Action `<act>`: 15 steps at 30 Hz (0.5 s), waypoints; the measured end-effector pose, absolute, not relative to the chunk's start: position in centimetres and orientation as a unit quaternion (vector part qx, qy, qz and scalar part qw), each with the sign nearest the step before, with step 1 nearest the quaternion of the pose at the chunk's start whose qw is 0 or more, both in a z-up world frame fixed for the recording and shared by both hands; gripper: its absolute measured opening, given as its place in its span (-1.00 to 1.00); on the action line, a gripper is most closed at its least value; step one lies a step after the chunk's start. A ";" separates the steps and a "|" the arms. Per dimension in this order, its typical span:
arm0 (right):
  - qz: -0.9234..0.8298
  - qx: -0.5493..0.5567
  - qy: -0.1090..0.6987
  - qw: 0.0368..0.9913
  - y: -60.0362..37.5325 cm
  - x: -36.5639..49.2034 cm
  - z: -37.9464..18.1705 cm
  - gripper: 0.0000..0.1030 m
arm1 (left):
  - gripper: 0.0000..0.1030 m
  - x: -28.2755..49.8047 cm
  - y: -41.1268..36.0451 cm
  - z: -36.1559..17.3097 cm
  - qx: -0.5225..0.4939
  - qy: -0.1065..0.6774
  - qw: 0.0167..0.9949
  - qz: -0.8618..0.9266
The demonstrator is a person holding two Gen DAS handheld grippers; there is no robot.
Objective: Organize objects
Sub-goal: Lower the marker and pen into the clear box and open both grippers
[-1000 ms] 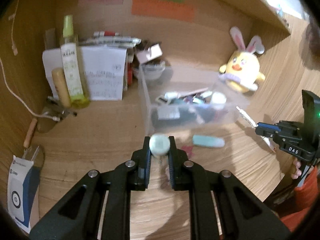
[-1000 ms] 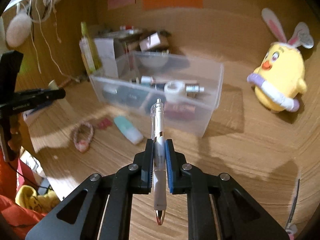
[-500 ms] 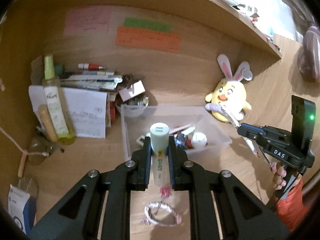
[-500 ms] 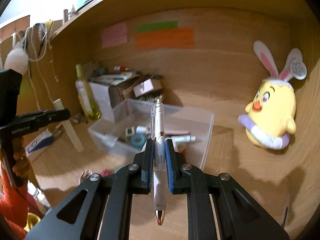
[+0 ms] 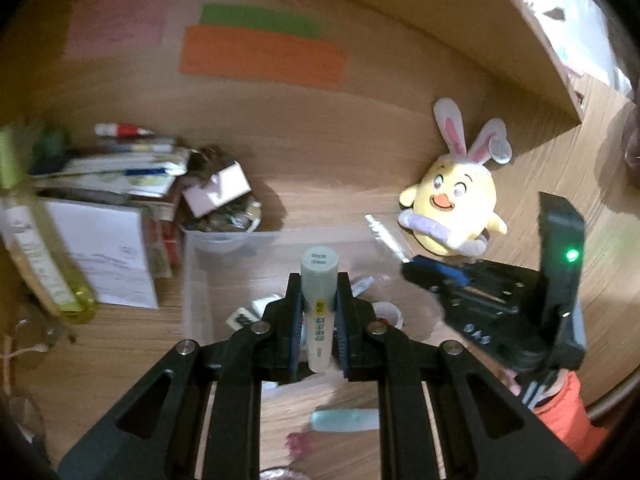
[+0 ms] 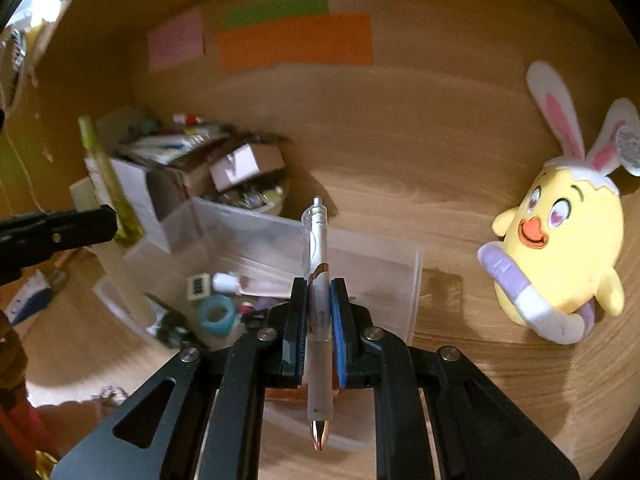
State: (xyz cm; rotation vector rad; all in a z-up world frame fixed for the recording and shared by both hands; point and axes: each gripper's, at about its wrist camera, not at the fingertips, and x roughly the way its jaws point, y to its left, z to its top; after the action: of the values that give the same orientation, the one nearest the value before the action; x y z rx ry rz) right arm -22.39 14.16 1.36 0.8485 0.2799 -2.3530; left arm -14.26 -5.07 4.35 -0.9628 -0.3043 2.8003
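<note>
The wooden surface (image 5: pixel 120 344) is filling the lower part of both views, and a wooden back wall (image 6: pixel 420 128) is standing behind it; a pink note (image 6: pixel 176 42), a green note (image 6: pixel 276 10) and an orange note (image 6: pixel 296 42) are sticking to that wall near the top of the frame; a wooden shelf (image 5: pixel 520 40) is hanging over the upper right of the left view. A clear box (image 6: pixel 376 276) is sitting in the middle with small things lying inside it; a messy pile of papers and pens (image 5: pixel 120 168) is leaning at the left, with a tall yellow bottle (image 5: pixel 36 248) standing beside it; a yellow chick toy with bunny ears (image 6: pixel 560 248) is sitting at the right, near the box but not touching it.

The left tongs (image 5: pixel 318 308) are squeezing a pale green tube (image 5: pixel 319 304) that is pointing away from the camera, over the near edge of the box; the right tongs (image 6: pixel 319 320) are pinching a white pen (image 6: pixel 318 280) with its shiny tip pointing back at the camera, also in front of the box.

Since a second ago both tongs are sitting higher and closer to the box, so the box is now lying right behind each one; the back wall notes are looking bigger; a light blue thing (image 5: pixel 346 420) on the surface is now showing low between the left tongs' arms instead of ahead of them; both grips are looking the same.
</note>
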 end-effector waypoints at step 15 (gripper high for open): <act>-0.868 0.367 0.134 0.306 13.1 -23.5 -1.5 -0.79 | -0.60 -17.8 -6.7 0.4 -0.388 -0.135 0.067 0.909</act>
State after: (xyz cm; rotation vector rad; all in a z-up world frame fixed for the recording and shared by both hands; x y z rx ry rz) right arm -23.50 13.08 -1.54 0.9701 0.3553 -2.2973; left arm -17.77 -6.67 0.38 -1.1703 -0.4055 2.7398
